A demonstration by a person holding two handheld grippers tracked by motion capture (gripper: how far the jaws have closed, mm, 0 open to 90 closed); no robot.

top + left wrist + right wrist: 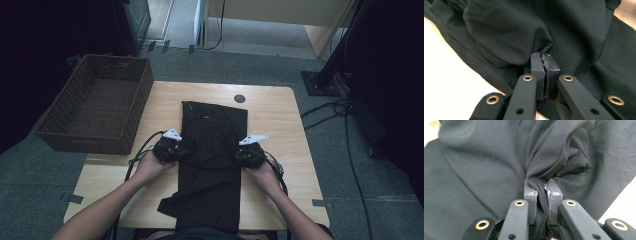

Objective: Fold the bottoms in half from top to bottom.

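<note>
Two grippers: both are clamped on one black fabric garment (212, 160) that lies long-ways down the middle of the light wooden table (280, 120).
Garment: a dark, soft cloth piece running from the far middle of the table to the near edge, where it hangs just over; its far part lies flat and squared, its near part spreads wider with a flap sticking out to the left.
Left gripper (176, 151): held in the person's left hand (150, 165) at the garment's left edge, about midway along its length; in the left gripper view its jaws are pressed together on a gathered fold of the cloth (534, 32), which bunches up and balloons beyond the pads (536, 65).
Right gripper (242, 155): held in the right hand (264, 172) at the garment's right edge, level with the other; in the right gripper view its jaws pinch a thick pleat of the cloth (499, 165), which runs down between the pads (530, 195) and fans into folds past them.
Woven basket (75, 130): a dark brown rectangular wicker one, at the far left, overhanging the table's left side, well apart from the garment.
Round black grommet (239, 98): set in the tabletop just beyond the garment's far right corner.
Cables (345, 125): black, on the grey carpet to the right.
</note>
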